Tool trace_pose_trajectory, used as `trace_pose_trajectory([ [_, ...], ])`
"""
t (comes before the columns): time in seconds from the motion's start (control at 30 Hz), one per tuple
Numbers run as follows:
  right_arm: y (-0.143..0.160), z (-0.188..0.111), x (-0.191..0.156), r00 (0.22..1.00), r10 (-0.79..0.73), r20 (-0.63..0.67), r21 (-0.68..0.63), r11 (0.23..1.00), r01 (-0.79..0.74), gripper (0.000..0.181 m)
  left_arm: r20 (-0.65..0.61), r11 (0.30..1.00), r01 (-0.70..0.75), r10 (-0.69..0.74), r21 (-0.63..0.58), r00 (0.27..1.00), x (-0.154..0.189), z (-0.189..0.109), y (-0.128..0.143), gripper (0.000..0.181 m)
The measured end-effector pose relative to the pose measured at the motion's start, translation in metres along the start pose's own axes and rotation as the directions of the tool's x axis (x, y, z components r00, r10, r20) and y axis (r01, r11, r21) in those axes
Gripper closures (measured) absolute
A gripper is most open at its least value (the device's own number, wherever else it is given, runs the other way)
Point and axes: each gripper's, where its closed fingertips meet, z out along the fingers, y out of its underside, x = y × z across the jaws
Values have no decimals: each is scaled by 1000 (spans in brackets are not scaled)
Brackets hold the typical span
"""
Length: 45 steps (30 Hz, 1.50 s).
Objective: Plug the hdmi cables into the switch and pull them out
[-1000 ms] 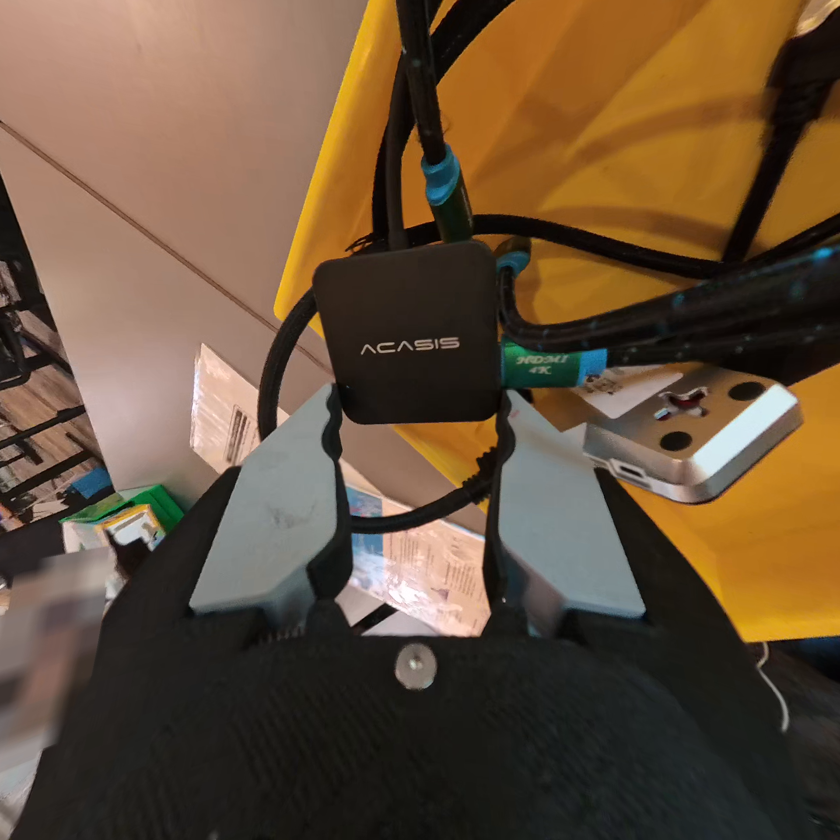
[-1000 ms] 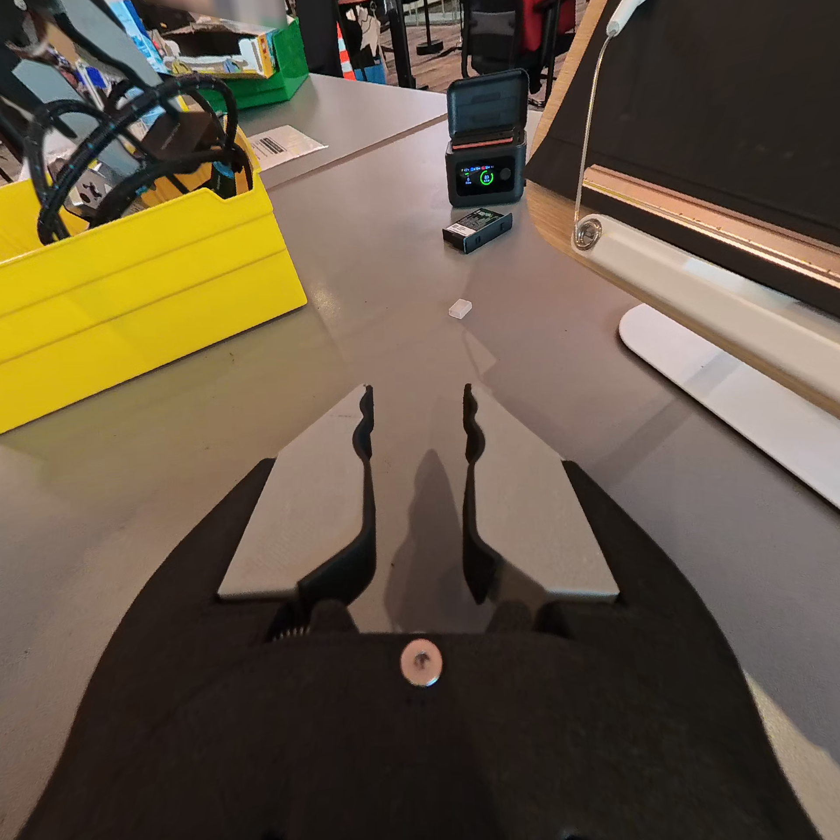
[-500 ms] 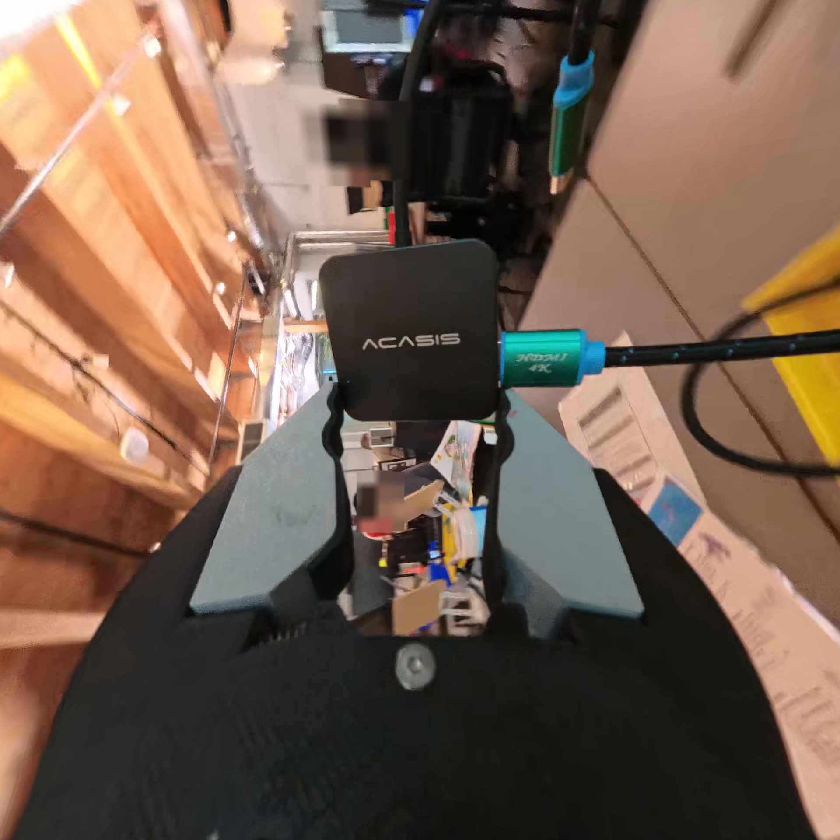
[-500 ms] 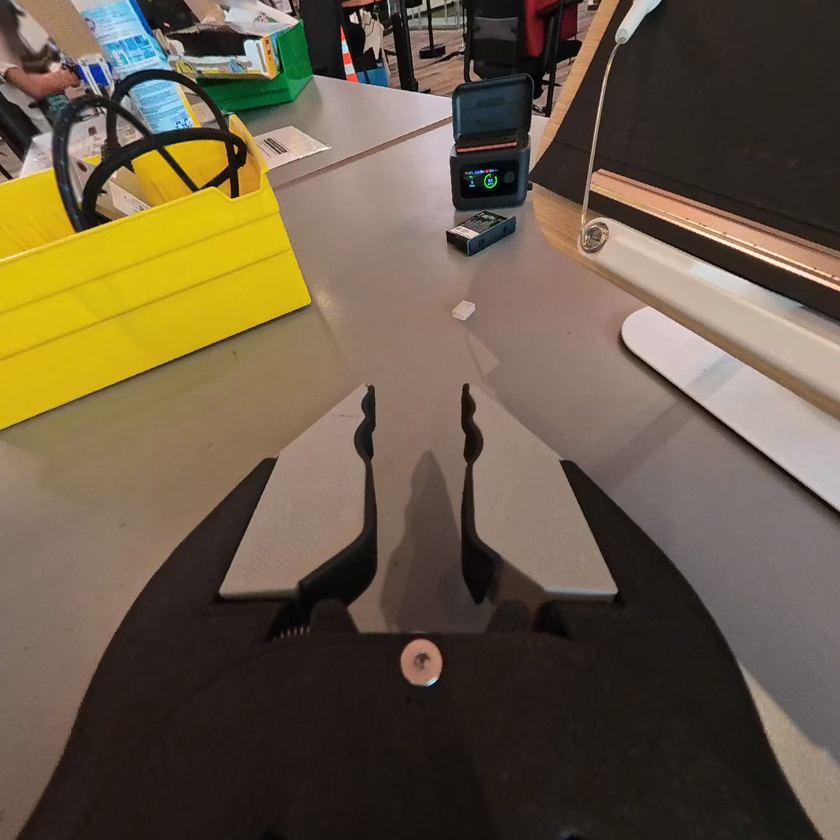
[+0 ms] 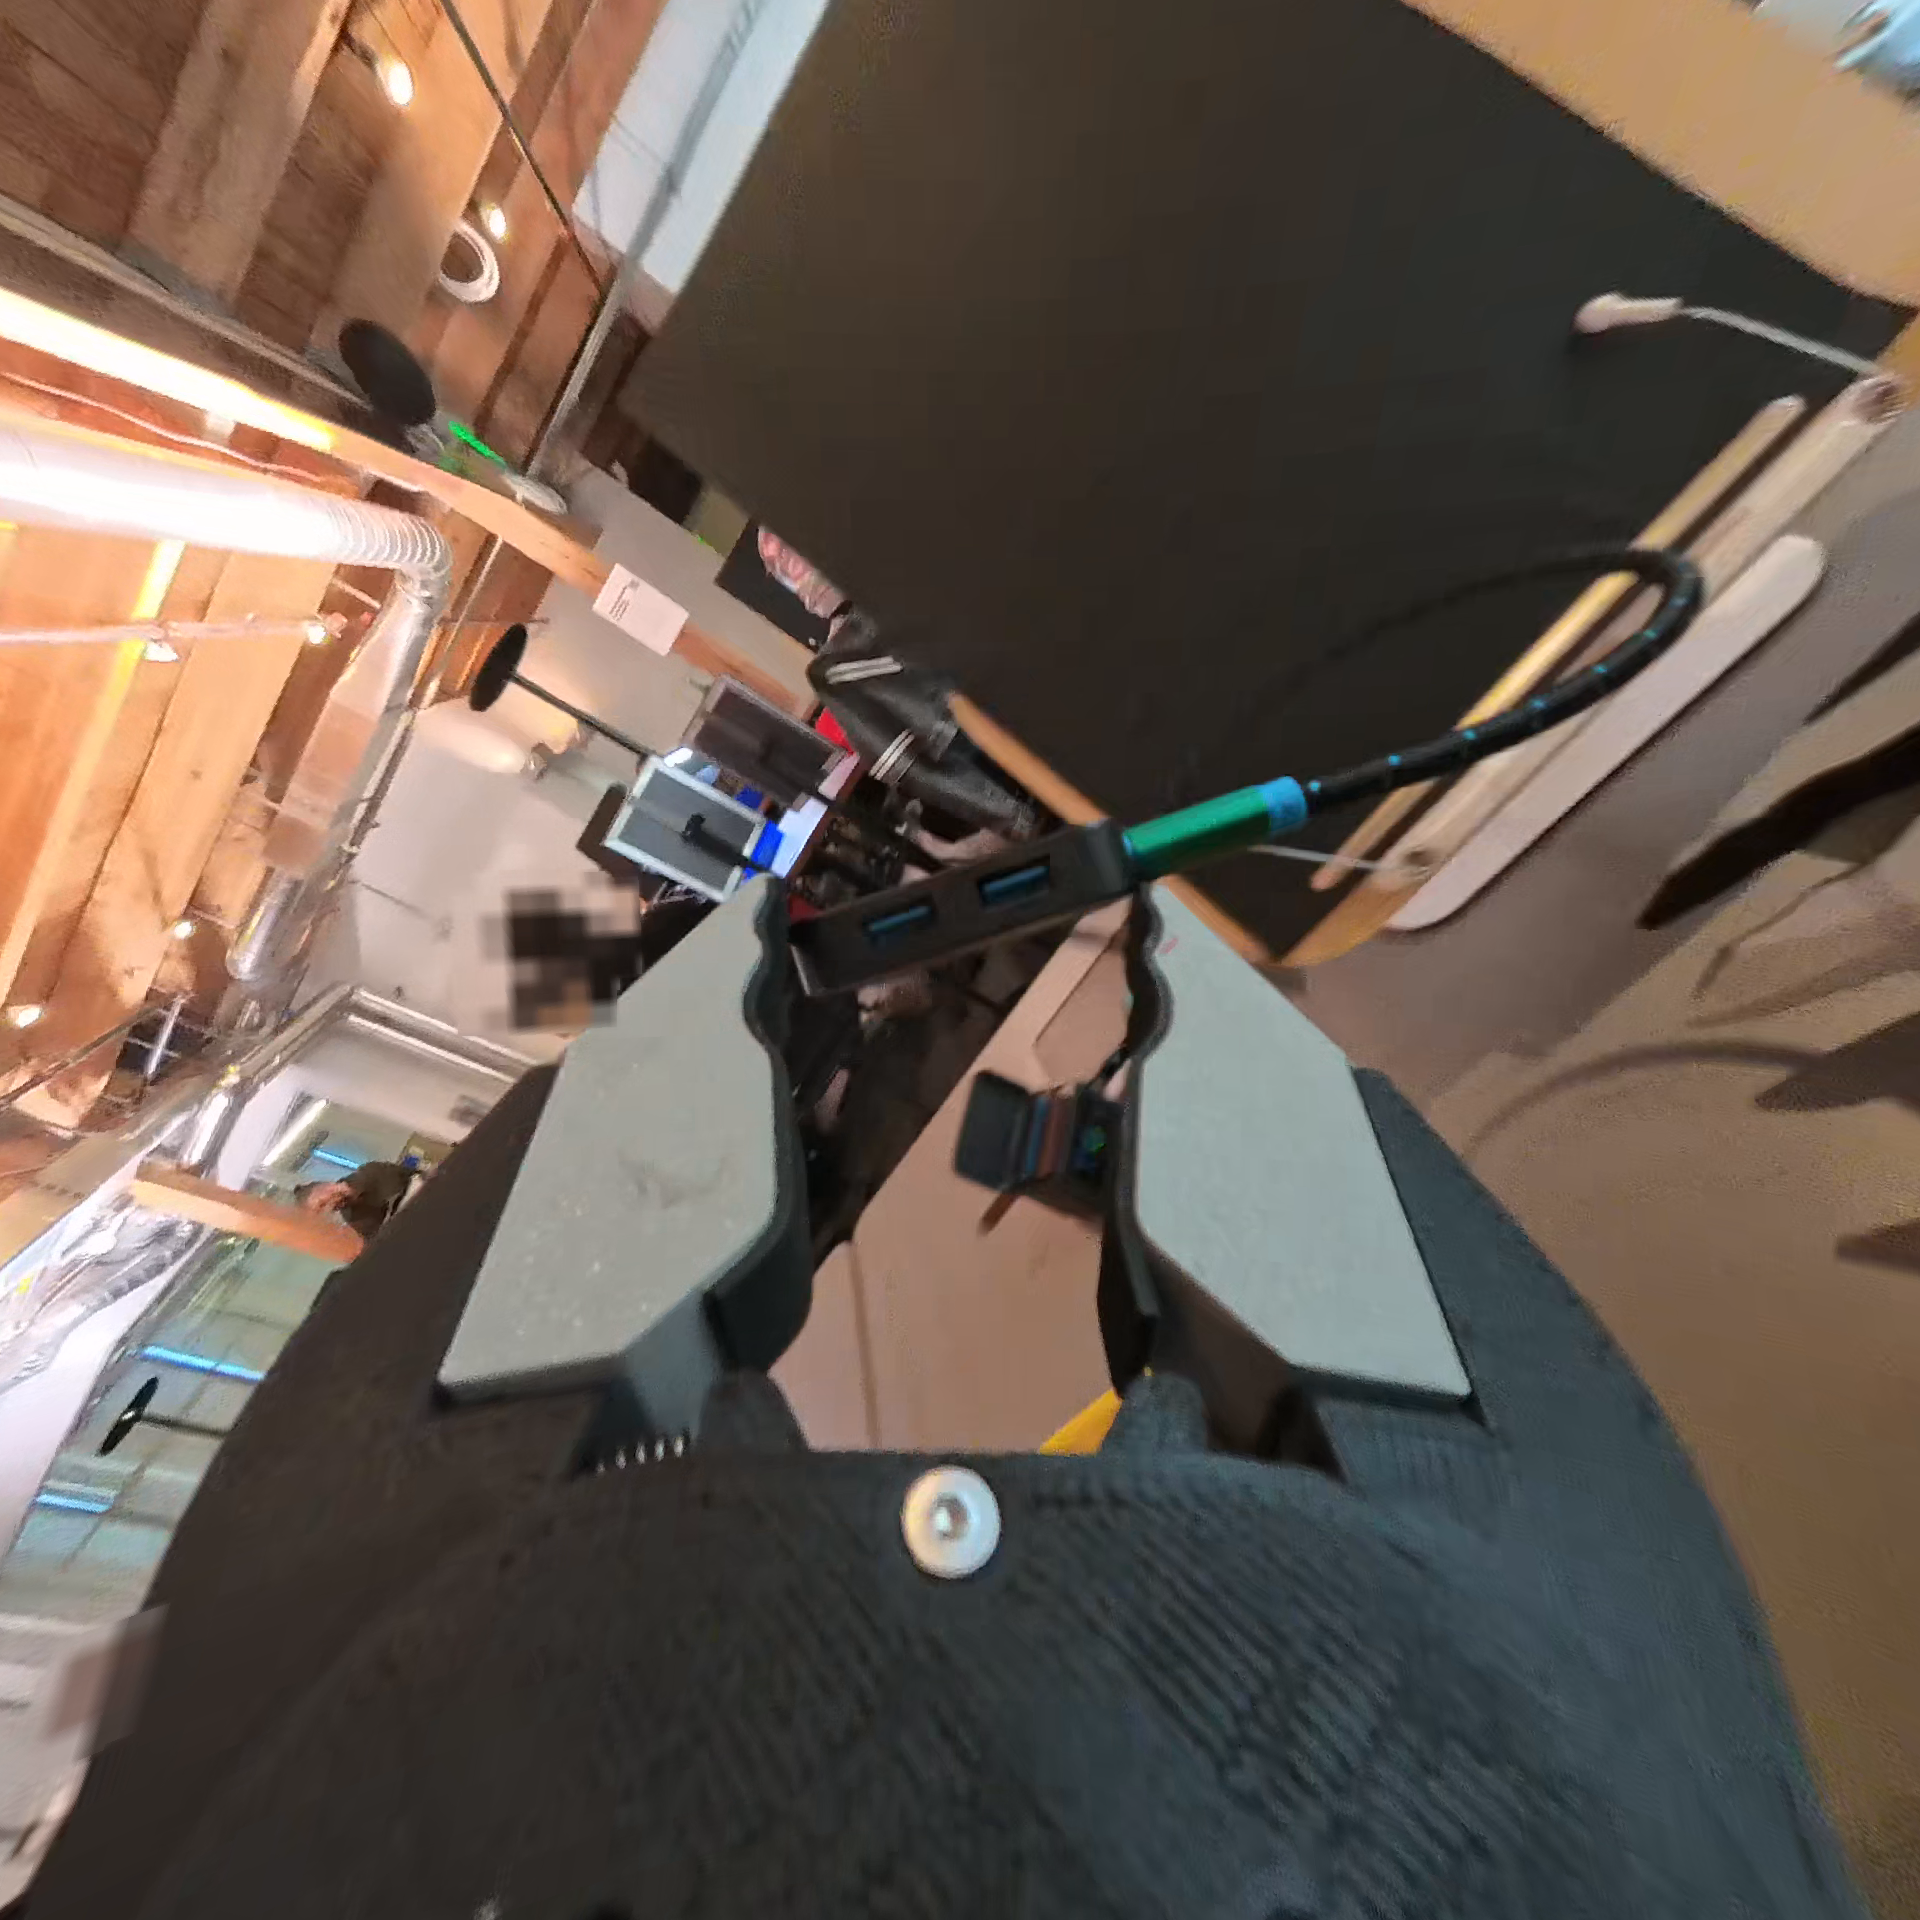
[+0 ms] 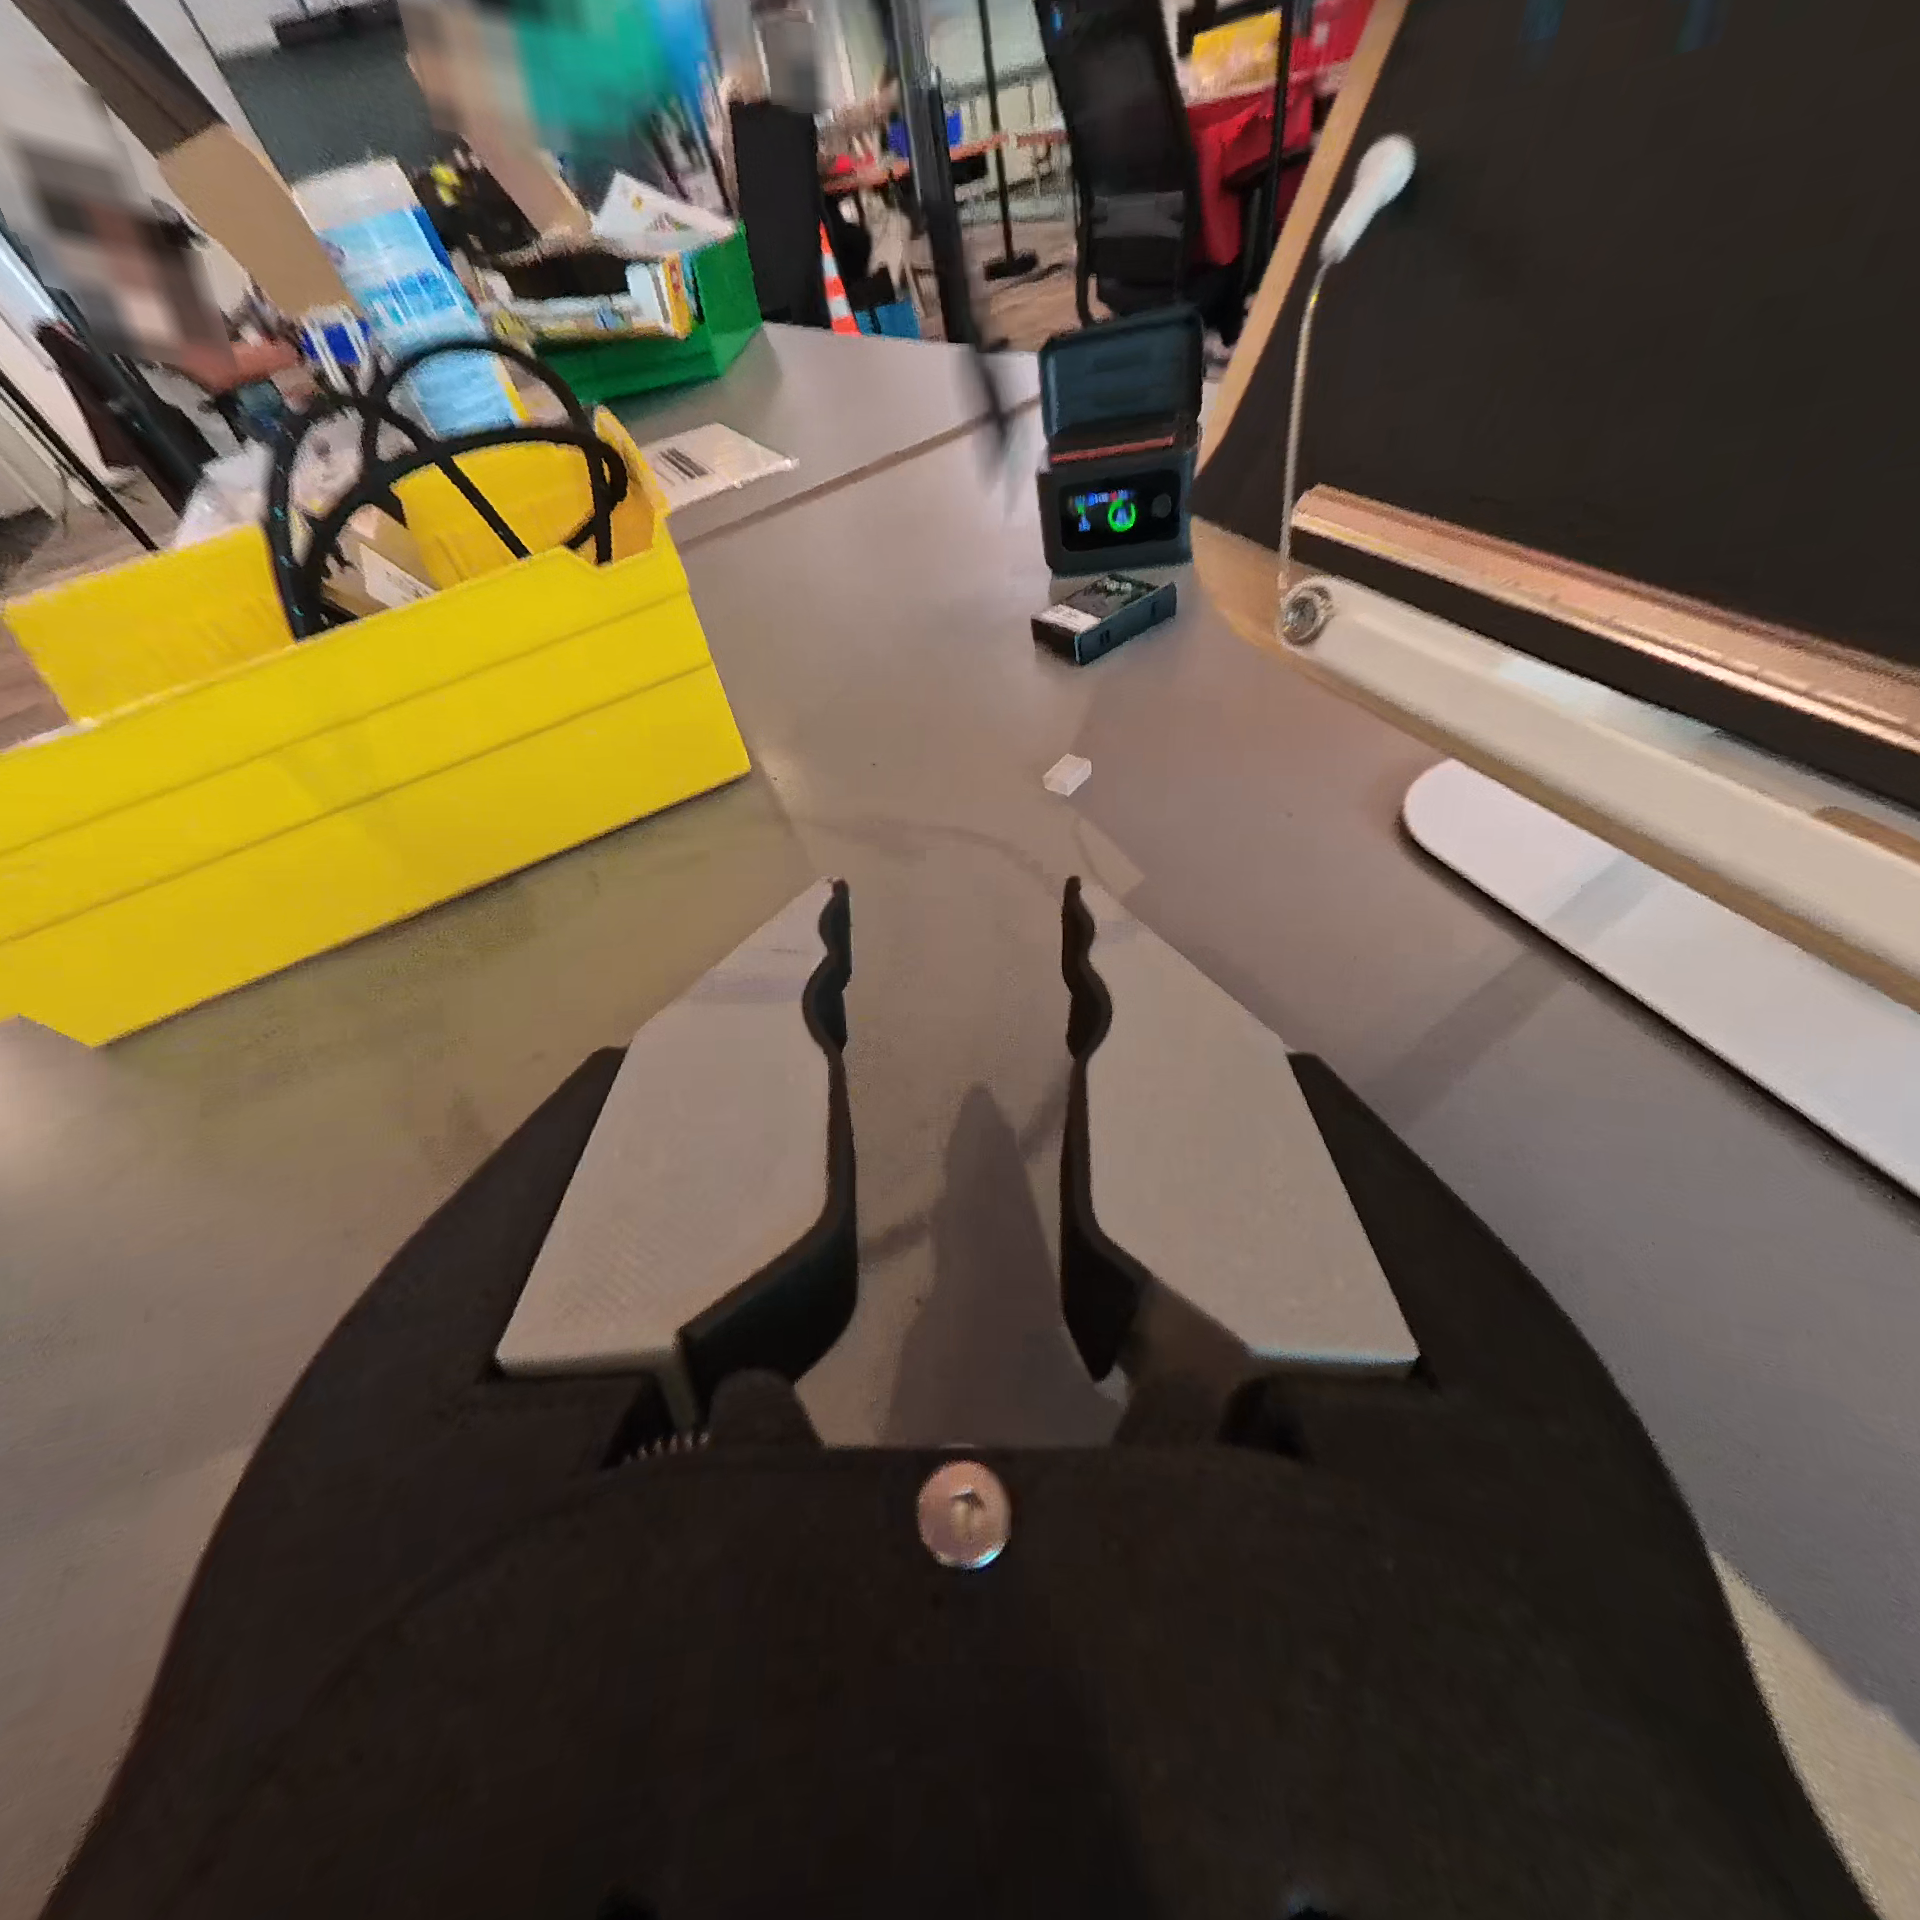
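Note:
My left gripper [image 5: 951, 914] is shut on the black switch [image 5: 956, 906] and holds it in the air, edge-on, with two blue ports facing me. A green HDMI plug [image 5: 1210, 828] with a blue collar sits in the switch's right end. Its black braided cable [image 5: 1579, 696] loops up and to the right. My right gripper [image 6: 951, 894] is open and empty, low over the grey table [image 6: 935, 675]. More black cables [image 6: 447, 457] loop out of the yellow bin [image 6: 343, 727] at the left.
A black charging case [image 6: 1117, 488] with a lit screen stands at the back, with a small black battery [image 6: 1103, 620] in front and a small white piece [image 6: 1067, 774] nearer. A monitor [image 6: 1621, 312] with a white base [image 6: 1662, 966] fills the right. A green box [image 6: 665, 332] stands behind the bin. The small white piece [image 6: 1067, 774] is about 15 cm from my right fingertips and 30 cm from my left.
My left gripper has lifted the switch out of the yellow bin and turned it edge-on toward the monitor, with one plug in it. My right gripper has barely moved.

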Motion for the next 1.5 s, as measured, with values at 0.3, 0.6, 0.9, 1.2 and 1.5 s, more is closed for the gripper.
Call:
trace_pose_trajectory([
  [0.3,-14,-20,19,982,164,89,88,981,-171,146,-143,990,-56,74,126,987,168,27,50,168],
  [0.6,2,-10,-6,982,-131,137,-8,991,134,157,-412,935,354,-313,26,856,203,13,87,167],
  [0.9,21,-7,-64,897,-274,347,-26,953,301,157,-341,996,80,-84,-25,936,226,22,113,153],
  [1.2,8,-21,-67,883,-217,417,17,973,231,160,-255,993,119,-121,-23,959,214,29,102,169],
  [1.5,-34,-46,-54,911,-162,379,169,980,103,156,-509,802,575,-432,160,744,185,-4,56,170],
])
